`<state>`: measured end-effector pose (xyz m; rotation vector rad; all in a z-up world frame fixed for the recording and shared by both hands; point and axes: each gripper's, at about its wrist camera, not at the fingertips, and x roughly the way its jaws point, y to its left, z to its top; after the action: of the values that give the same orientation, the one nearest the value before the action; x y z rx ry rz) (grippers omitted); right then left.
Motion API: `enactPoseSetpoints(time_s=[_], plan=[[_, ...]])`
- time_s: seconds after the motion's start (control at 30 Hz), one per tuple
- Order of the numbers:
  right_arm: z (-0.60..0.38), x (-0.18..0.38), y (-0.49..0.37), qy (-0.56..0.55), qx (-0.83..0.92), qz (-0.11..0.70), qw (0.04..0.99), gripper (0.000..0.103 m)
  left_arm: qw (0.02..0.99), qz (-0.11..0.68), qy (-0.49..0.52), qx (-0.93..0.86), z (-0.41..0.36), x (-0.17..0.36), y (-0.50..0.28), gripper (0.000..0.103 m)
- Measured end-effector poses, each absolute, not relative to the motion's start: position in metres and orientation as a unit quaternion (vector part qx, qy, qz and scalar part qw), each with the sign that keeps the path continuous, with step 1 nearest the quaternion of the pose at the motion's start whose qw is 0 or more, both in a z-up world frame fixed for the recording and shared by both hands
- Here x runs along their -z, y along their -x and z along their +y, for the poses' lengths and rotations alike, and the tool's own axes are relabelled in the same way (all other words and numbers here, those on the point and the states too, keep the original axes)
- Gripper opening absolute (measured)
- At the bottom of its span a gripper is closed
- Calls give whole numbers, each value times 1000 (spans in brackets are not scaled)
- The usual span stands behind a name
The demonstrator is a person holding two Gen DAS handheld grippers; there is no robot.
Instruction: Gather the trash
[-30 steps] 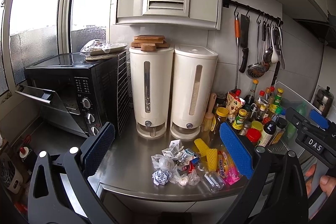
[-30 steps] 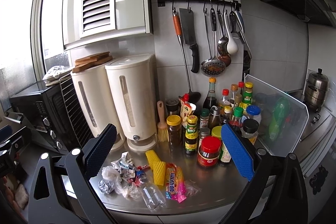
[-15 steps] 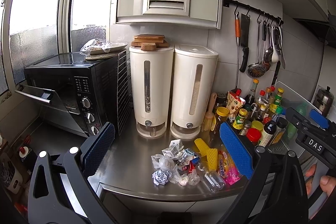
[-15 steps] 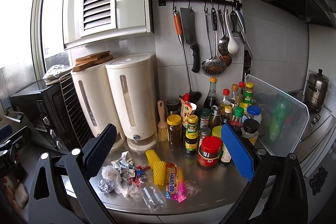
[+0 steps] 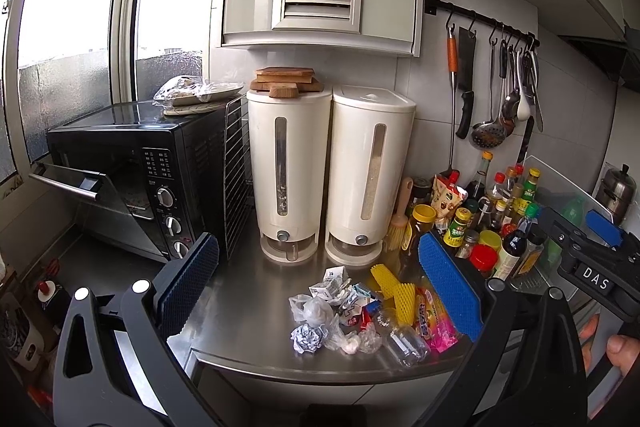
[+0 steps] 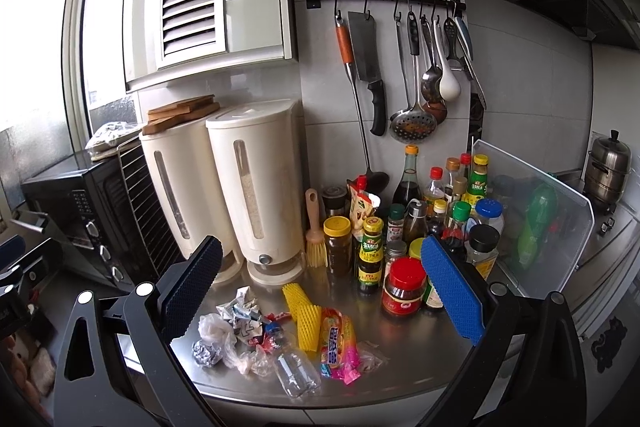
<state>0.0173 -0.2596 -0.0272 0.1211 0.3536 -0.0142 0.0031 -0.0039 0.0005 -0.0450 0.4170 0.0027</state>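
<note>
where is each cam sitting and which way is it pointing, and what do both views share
Left wrist: sits on the left gripper, open, looking forward over the steel counter at the toaster oven and two white dispensers; the right gripper and the person's fingers show at the right edge.
Right wrist: sits on the right gripper, open, facing the condiment bottles and hanging utensils; the left gripper shows at the left edge.
Shared: the trash pile, dispensers, oven, bottles and utensil rail.
</note>
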Motion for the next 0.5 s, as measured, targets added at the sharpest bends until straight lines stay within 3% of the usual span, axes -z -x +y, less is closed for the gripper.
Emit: enactPoseSetpoints(time_s=[0.5], plan=[[-258,46,-19,-43,-1,185,982,100,977,214,1,-19,-2,27,-9,95]])
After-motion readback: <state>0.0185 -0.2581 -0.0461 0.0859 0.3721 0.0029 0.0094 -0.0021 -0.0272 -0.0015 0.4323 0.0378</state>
